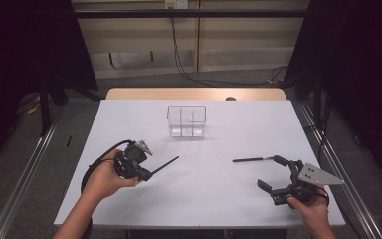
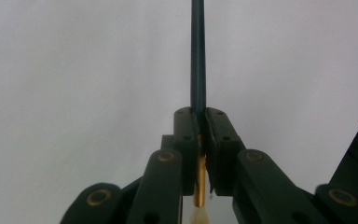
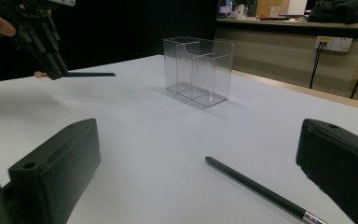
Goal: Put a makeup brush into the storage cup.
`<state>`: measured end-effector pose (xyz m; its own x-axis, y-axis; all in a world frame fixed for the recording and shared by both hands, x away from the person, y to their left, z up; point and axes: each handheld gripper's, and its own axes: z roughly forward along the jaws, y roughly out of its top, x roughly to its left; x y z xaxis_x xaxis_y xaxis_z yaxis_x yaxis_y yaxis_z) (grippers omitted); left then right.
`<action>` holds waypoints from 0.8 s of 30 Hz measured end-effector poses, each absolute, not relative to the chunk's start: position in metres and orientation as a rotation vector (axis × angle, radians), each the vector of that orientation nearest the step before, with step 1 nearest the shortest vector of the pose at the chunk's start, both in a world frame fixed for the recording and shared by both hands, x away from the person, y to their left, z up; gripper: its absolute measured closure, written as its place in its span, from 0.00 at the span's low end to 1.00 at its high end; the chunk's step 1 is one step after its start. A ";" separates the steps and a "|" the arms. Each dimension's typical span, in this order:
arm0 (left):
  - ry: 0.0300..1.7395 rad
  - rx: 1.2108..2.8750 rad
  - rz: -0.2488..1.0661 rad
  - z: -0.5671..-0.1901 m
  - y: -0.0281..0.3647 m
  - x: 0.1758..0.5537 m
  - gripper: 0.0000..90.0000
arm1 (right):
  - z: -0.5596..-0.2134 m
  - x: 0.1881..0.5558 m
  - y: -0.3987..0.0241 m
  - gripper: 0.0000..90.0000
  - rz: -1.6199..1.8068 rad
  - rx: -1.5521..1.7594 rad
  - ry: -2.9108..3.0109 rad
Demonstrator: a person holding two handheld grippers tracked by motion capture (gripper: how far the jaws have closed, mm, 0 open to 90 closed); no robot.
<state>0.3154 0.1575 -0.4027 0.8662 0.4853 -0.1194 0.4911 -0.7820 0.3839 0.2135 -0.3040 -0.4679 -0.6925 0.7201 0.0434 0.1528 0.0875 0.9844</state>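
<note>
Black brushes (image 1: 165, 163) (image 1: 248, 160) (two), one holder (image 1: 187, 121)

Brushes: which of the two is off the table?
The brush clamped in the left tool. The other brush lies flat on the white table by the open right tool.

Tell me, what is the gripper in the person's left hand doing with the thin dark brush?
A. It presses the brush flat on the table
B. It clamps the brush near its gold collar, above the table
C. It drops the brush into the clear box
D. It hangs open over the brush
B: the left gripper has its jaws shut on the brush, whose gold collar sits between them, with the handle sticking out clear of the white table.
</note>
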 end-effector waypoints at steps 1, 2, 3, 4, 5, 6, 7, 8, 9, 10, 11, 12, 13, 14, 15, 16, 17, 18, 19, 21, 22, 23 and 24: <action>0.720 2.631 -0.018 -0.402 0.156 0.316 0.93 | -0.468 0.214 -0.304 0.00 1.643 0.855 1.917; 0.706 2.636 -0.020 -0.401 0.154 0.316 0.93 | -0.468 0.214 -0.304 0.00 1.643 0.855 1.919; 0.713 2.624 -0.020 -0.402 0.152 0.316 0.93 | -0.468 0.214 -0.304 0.00 1.642 0.856 1.920; 0.703 2.630 -0.019 -0.401 0.151 0.317 0.93 | -0.468 0.214 -0.303 0.00 1.642 0.855 1.922; 0.703 2.630 -0.019 -0.401 0.151 0.317 0.93 | -0.468 0.214 -0.303 0.00 1.642 0.855 1.922; 0.697 2.625 -0.027 -0.401 0.147 0.317 0.93 | -0.468 0.214 -0.303 0.00 1.641 0.857 1.925; 0.690 2.628 -0.026 -0.401 0.145 0.318 0.93 | -0.469 0.214 -0.303 0.00 1.641 0.857 1.926; 0.682 2.631 -0.033 -0.400 0.143 0.319 0.93 | -0.469 0.214 -0.303 0.00 1.641 0.858 1.926; 0.682 2.631 -0.033 -0.400 0.143 0.319 0.93 | -0.469 0.215 -0.303 0.00 1.641 0.858 1.927; 0.672 2.620 -0.038 -0.401 0.139 0.320 0.93 | -0.469 0.215 -0.302 0.00 1.642 0.859 1.929; 0.672 2.620 -0.038 -0.401 0.139 0.320 0.93 | -0.469 0.215 -0.302 0.00 1.641 0.860 1.933; 0.655 2.624 -0.042 -0.400 0.137 0.320 0.93 | -0.469 0.215 -0.302 0.00 1.641 0.859 1.935; 0.655 2.608 -0.049 -0.400 0.135 0.320 0.93 | -0.469 0.215 -0.302 0.00 1.640 0.858 1.936; 0.645 2.606 -0.056 -0.400 0.134 0.320 0.93 | -0.469 0.215 -0.301 0.00 1.638 0.855 1.939; 0.626 2.616 -0.054 -0.400 0.133 0.320 0.93 | -0.469 0.216 -0.301 0.00 1.636 0.857 1.943; 0.637 2.603 -0.055 -0.401 0.131 0.320 0.93 | -0.469 0.216 -0.300 0.00 1.638 0.857 1.944; 0.618 2.618 -0.054 -0.400 0.130 0.321 0.93 | -0.469 0.216 -0.300 0.00 1.638 0.852 1.949; 0.628 2.606 -0.054 -0.400 0.129 0.320 0.93 | -0.469 0.216 -0.299 0.00 1.637 0.849 1.950; 0.628 2.606 -0.054 -0.400 0.129 0.320 0.93 | -0.469 0.216 -0.299 0.00 1.635 0.852 1.951; 0.608 2.618 -0.056 -0.400 0.126 0.322 0.93 | -0.468 0.216 -0.298 0.00 1.635 0.851 1.953; 0.596 2.617 -0.068 -0.400 0.123 0.322 0.93 | -0.469 0.216 -0.297 0.00 1.631 0.850 1.959; 0.596 2.617 -0.068 -0.400 0.123 0.322 0.93 | -0.469 0.217 -0.297 0.00 1.630 0.851 1.961; 0.592 2.618 -0.073 -0.399 0.120 0.322 0.93 | -0.469 0.217 -0.296 0.00 1.630 0.854 1.966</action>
